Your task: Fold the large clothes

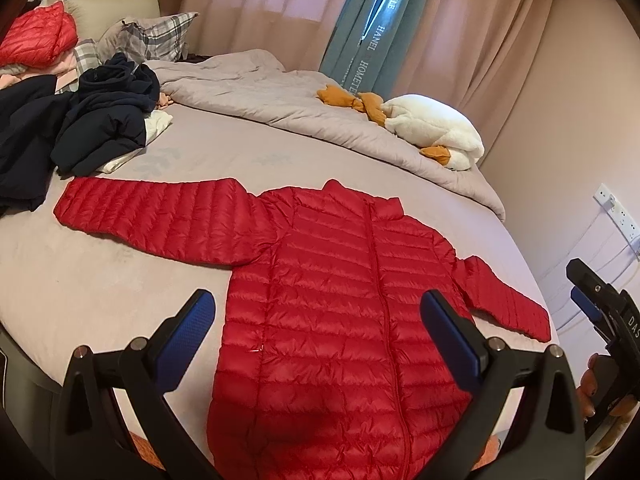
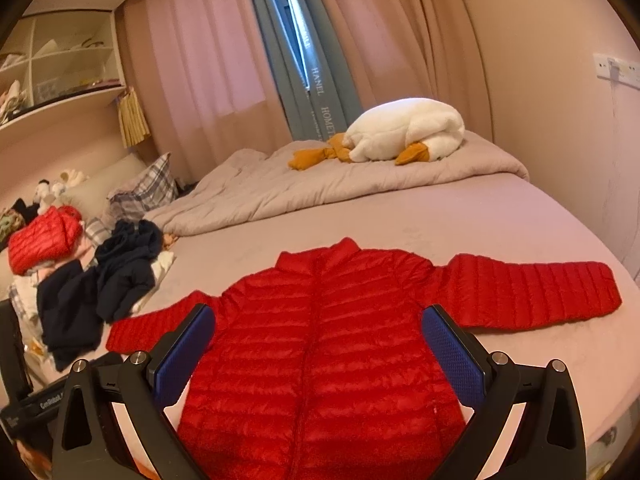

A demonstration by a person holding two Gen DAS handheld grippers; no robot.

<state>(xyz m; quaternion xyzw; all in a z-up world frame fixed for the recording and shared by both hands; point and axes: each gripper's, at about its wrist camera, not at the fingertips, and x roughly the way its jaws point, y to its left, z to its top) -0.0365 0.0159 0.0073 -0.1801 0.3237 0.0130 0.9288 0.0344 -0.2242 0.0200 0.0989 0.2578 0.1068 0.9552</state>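
A red quilted puffer jacket (image 1: 332, 304) (image 2: 320, 360) lies flat and zipped on the bed, collar away from me, both sleeves spread out to the sides. My left gripper (image 1: 318, 320) hovers open above the jacket's lower body with nothing between its blue pads. My right gripper (image 2: 318, 336) also stands open over the jacket's body, holding nothing. At the right edge of the left wrist view the right gripper's (image 1: 600, 312) side shows, held by a hand (image 1: 590, 384).
A pile of dark navy clothes (image 1: 80, 128) (image 2: 104, 284) lies at the left, with a folded red jacket (image 1: 40, 36) (image 2: 44, 240) behind it. A rumpled grey duvet (image 1: 280, 96) carries a white plush goose (image 1: 436, 128) (image 2: 404, 130). A wall (image 1: 560, 140) runs along the bed's right side.
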